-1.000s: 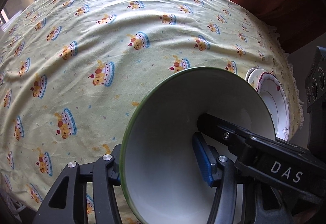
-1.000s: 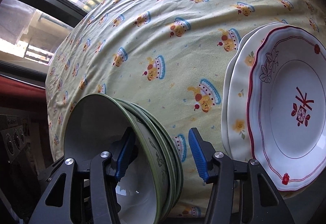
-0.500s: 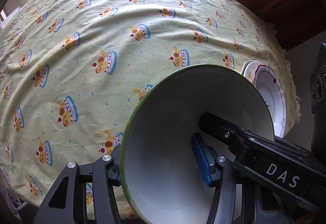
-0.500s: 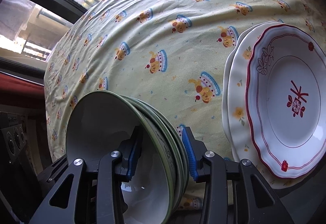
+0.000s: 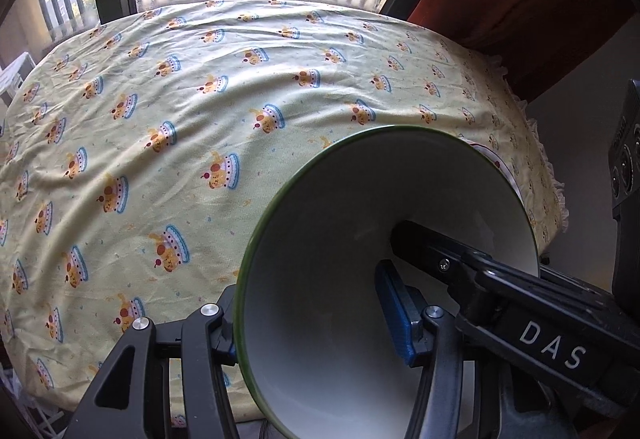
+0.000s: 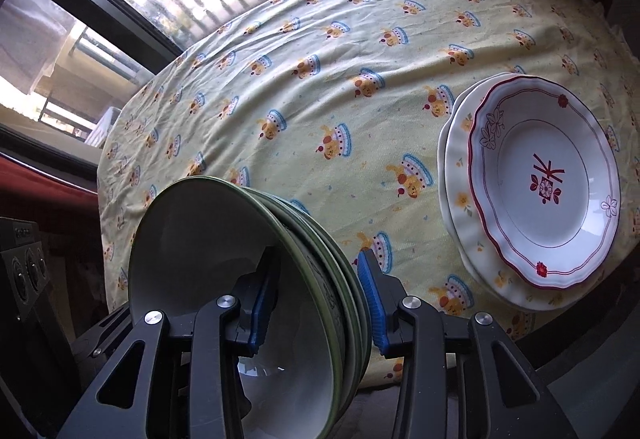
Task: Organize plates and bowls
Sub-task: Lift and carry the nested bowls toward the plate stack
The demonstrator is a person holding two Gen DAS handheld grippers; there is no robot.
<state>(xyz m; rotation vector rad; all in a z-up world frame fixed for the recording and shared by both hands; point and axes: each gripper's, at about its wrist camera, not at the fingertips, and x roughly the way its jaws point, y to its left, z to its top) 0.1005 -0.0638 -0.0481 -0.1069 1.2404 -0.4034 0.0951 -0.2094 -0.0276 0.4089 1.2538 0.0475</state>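
Bowls (image 6: 248, 279), a nested green-rimmed stack, now hang clear of the tablecloth (image 6: 360, 51) between both my grippers; a second ago they sat lower against the cloth, and since then the table has dropped away in both views. My right gripper (image 6: 318, 303) has just been closing and is now clamped across the stacked walls, one blue pad inside and one outside; my left gripper (image 5: 316, 323) pinches the opposite rim the same way. I judge the lift has begun, so the stack can be carried to its spot; the plates (image 6: 536, 183) are already piled near the table's right edge. Only one word is readable: "DAS" (image 5: 554, 345) in white on my right gripper's black body.
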